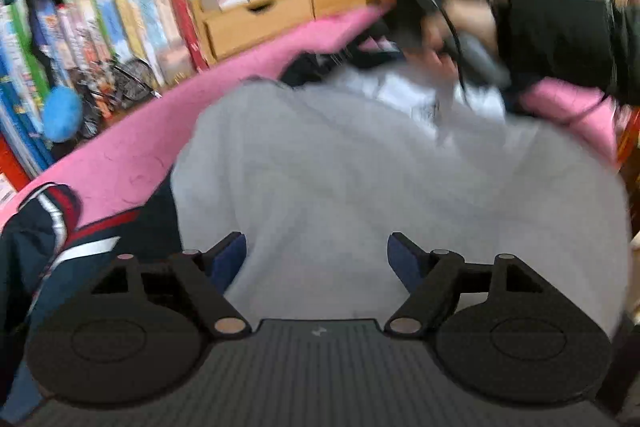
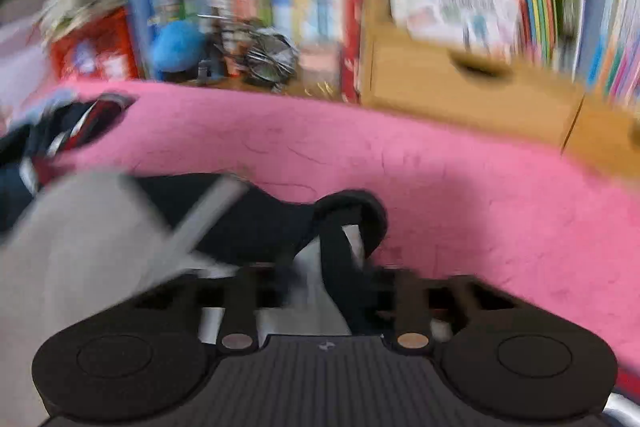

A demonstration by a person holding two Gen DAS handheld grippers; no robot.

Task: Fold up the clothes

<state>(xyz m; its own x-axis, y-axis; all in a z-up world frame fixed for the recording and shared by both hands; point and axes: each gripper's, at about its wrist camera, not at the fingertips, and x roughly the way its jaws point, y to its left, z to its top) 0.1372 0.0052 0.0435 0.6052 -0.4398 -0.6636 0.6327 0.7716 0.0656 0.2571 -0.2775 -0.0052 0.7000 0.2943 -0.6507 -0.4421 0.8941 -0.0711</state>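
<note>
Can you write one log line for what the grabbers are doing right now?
left gripper: open above grey garment | right gripper: shut on dark collar | surface: pink blanket

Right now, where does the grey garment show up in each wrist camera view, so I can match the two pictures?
Left wrist view: the grey garment fills the centre, spread over the pink blanket.
Right wrist view: the grey garment sits at lower left, blurred, beside dark cloth.
Shared landmark: the wooden drawer box under the books, behind the pink blanket.
</note>
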